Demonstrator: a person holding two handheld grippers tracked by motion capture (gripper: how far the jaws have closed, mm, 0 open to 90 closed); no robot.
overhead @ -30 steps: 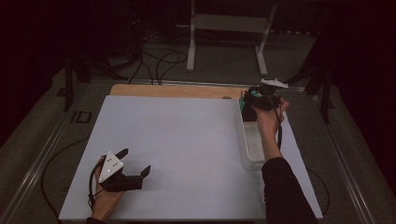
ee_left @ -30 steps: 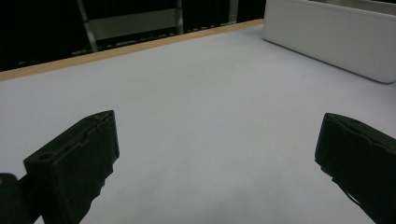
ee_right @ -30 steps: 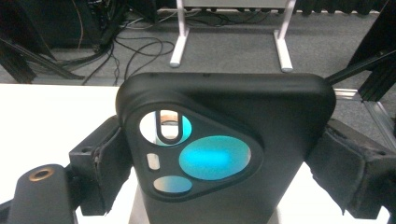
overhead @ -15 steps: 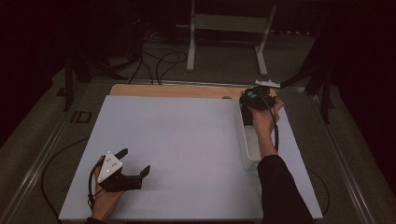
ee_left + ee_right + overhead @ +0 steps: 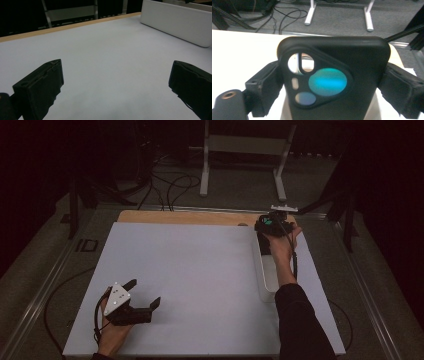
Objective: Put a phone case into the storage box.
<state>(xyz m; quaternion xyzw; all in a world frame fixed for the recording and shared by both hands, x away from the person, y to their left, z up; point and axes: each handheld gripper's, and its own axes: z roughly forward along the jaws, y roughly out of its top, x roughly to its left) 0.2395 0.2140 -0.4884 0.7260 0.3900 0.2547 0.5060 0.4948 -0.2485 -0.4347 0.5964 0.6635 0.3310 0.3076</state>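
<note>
The right gripper pinches a black rubber-cased smartphone above the long white plastic tray at the desk's right edge, placement pending, while the left gripper rests spread wide.

Phone lower half cut off by frame edge

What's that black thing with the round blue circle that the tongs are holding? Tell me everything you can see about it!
It looks like a phone in a matte black case, seen from the back. A raised rounded-triangle camera bump holds a big lens glinting blue-green, a smaller lens below, a cut-out that mirrors the room, and a small pale slot. The right tongs squeeze its two side edges. In the high view it sits above the far end of a long white tray, at the table's far right.
</note>
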